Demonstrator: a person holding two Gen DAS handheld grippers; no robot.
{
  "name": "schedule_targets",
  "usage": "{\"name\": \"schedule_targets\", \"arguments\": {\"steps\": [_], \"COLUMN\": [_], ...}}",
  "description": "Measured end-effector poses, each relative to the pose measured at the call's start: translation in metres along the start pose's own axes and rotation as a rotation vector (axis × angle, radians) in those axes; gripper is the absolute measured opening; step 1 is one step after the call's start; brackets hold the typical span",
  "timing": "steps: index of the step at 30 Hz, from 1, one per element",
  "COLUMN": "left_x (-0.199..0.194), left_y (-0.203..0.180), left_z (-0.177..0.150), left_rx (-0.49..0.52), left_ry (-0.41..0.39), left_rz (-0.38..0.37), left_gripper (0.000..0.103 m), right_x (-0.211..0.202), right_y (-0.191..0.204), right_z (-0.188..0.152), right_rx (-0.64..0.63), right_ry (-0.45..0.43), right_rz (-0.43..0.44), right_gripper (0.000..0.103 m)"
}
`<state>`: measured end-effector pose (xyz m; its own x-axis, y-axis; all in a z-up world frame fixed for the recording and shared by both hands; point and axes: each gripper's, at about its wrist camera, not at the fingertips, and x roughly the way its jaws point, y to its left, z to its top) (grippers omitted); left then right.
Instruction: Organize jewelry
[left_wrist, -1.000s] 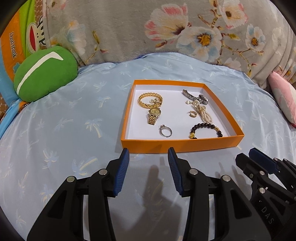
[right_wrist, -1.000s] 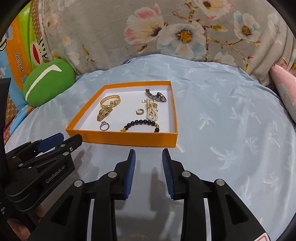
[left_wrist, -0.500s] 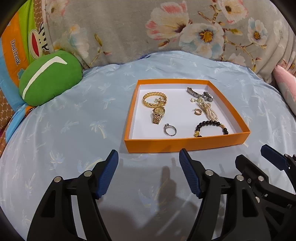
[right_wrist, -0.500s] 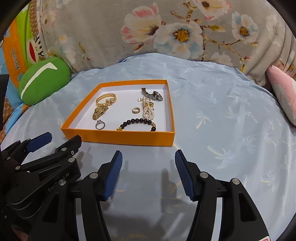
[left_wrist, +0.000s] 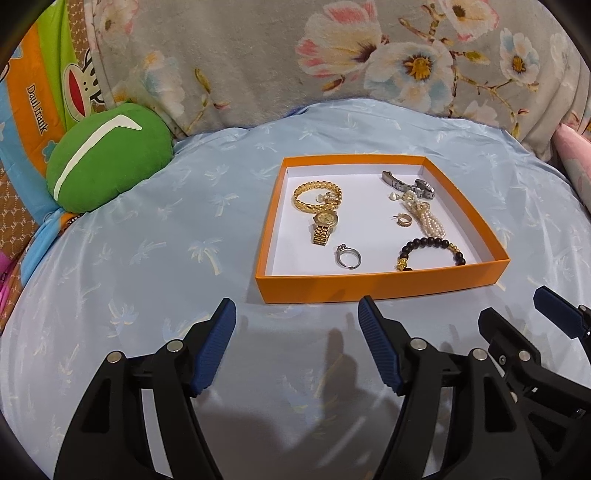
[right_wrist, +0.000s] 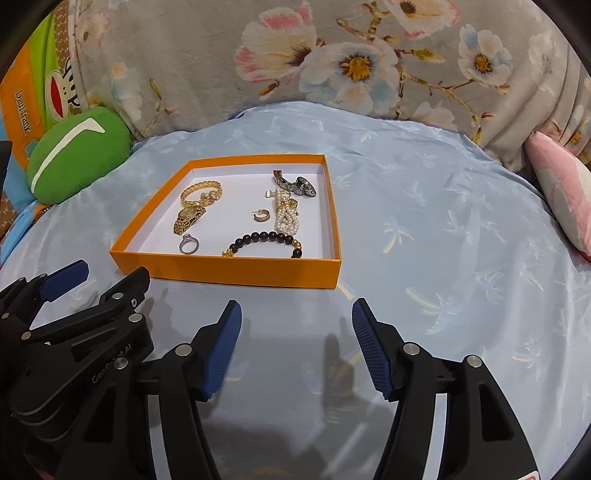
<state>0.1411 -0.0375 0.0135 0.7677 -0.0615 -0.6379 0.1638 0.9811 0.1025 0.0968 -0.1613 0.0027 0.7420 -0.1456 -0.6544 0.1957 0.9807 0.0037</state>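
Note:
An orange box (left_wrist: 369, 286) with a white floor lies on the light blue bedsheet; it also shows in the right wrist view (right_wrist: 236, 267). Inside lie a gold bracelet (left_wrist: 317, 196), a gold watch (left_wrist: 324, 225), a silver ring (left_wrist: 348, 255), a black bead bracelet (left_wrist: 430, 250), a pearl strand (left_wrist: 424, 216), a gold hoop earring (left_wrist: 403, 218) and a silver watch (left_wrist: 410, 182). My left gripper (left_wrist: 297, 347) is open and empty, short of the box's near wall. My right gripper (right_wrist: 295, 347) is open and empty, near the box's front right corner.
A green plush cushion (left_wrist: 107, 158) lies at the left on the bed. A floral grey blanket (left_wrist: 332, 59) rises behind the box. A pink pillow (right_wrist: 565, 188) sits at the right edge. Bare sheet (right_wrist: 443, 229) lies right of the box.
Both grippers have opened from nearly shut to wide open. Both have drawn back a little from the box.

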Motion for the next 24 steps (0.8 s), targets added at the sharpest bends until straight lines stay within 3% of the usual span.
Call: {"name": "schedule_targets", "arguments": {"steps": [24], "left_x": [-0.0005], "left_y": [0.0001], "left_z": [-0.0004], "left_rx": [0.007], "left_ry": [-0.002], "left_rz": [0.017], "left_gripper": [0.066], "right_x": [0.0005], "right_y": [-0.0007], "right_z": [0.0005], "right_rx": [-0.001], "right_ry": [0.002], "right_rz": [0.001], "right_gripper": [0.062]}}
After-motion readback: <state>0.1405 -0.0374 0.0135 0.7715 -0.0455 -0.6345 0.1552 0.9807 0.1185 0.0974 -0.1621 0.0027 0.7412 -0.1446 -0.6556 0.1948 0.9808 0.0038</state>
